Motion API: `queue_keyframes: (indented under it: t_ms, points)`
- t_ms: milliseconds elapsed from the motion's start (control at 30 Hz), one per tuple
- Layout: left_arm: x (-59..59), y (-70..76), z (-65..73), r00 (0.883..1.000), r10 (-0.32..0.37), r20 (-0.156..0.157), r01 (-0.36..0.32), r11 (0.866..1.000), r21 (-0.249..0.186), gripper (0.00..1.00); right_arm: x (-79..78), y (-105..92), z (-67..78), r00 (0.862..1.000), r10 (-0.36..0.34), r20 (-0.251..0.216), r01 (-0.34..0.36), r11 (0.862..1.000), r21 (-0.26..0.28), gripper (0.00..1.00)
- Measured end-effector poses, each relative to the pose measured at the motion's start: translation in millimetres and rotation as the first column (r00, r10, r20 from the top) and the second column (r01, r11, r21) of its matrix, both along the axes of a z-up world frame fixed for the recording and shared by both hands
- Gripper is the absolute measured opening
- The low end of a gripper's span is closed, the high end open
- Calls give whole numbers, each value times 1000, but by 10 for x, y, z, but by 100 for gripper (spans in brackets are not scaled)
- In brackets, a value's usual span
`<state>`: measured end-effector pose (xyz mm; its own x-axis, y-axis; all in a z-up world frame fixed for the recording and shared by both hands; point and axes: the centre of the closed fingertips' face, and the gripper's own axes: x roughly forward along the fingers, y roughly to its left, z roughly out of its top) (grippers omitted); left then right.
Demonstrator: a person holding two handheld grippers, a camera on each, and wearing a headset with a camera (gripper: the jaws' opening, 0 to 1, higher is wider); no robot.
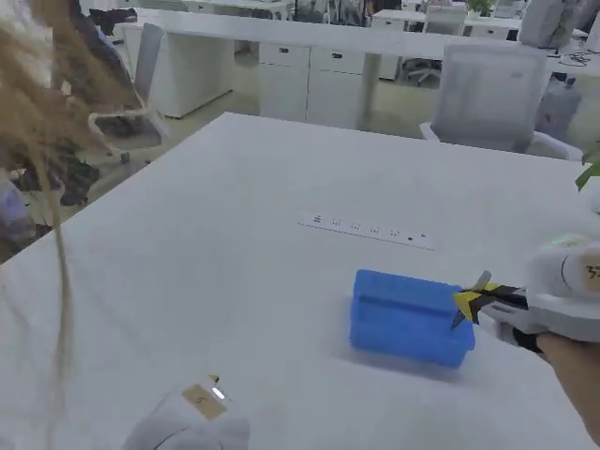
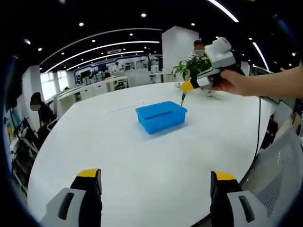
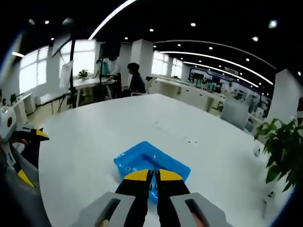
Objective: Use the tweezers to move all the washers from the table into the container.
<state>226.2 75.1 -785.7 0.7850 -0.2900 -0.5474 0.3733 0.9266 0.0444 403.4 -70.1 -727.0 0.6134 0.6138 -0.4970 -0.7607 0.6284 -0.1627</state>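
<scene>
Right gripper (image 1: 469, 302) pinches tweezers (image 2: 182, 98) over the container's (image 1: 403, 342) rim, well inside the bench's (image 1: 234, 262) edges; left gripper (image 2: 155, 177) gapes wide. Best to lower the tips before releasing

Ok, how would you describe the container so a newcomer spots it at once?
Take the big white table. Toward its near right side sits a blue rectangular plastic container, open-topped, with the yellow-tipped right gripper holding thin metal tweezers over its right edge. It is the only bright, boxy thing on the tabletop; the row of tiny washers beyond it is only faint specks.
</scene>
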Motion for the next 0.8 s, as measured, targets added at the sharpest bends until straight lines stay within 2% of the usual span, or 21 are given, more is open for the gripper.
queue_keyframes:
  t_ms: [100, 233, 367, 400, 500, 533, 567, 600, 633, 733, 767, 800]
  points:
    - [-2, 1, 7, 1000, 1, 2, -1, 1000, 2, 98, -158, -21, 42, 995, 81, 50, -77, 993, -88, 1]
    - [-10, -7, 13, 1000, 2, 4, -2, 1000, 7, 97, -375, 23, -30, 987, 158, 7, -156, 981, -119, 1]
    - [-16, 10, 15, 1000, 11, 3, -11, 1000, 9, 97, -635, 24, -212, 970, 228, -81, -239, 958, -158, 1]
    - [-18, 17, 17, 1000, 15, 3, -15, 1000, 10, 97, -728, 15, -301, 959, 255, -122, -274, 945, -179, 1]
    - [-21, 37, 20, 1000, 24, 3, -24, 1000, 11, 96, -867, -47, -472, 944, 289, -157, -322, 911, -257, 1]
    - [-23, 43, 19, 1000, 26, 2, -26, 1000, 12, 96, -929, -68, -540, 938, 290, -187, -333, 905, -264, 1]
    - [-27, 50, 10, 1000, 29, -3, -29, 999, 13, 96, -974, -69, -581, 936, 292, -199, -338, 904, -262, 2]
    - [-31, 53, 1, 1000, 30, -7, -30, 999, 14, 96, -1061, -92, -672, 921, 300, -249, -362, 893, -266, 2]
    - [-36, 53, -7, 1000, 29, -12, -29, 999, 16, 96, -1115, -111, -733, 913, 298, -278, -372, 888, -271, 2]
    - [-50, 45, -33, 1000, 17, -16, -17, 999, 32, 96, -1240, -171, -884, 899, 304, -317, -404, 855, -326, 2]
    - [-55, 43, -27, 1000, 15, -12, -15, 999, 37, 96, -1252, -157, -906, 902, 302, -308, -398, 857, -327, 2]
    - [-62, 41, -12, 1000, 14, -3, -14, 999, 41, 96, -1279, -145, -938, 900, 306, -310, -403, 856, -324, 2]
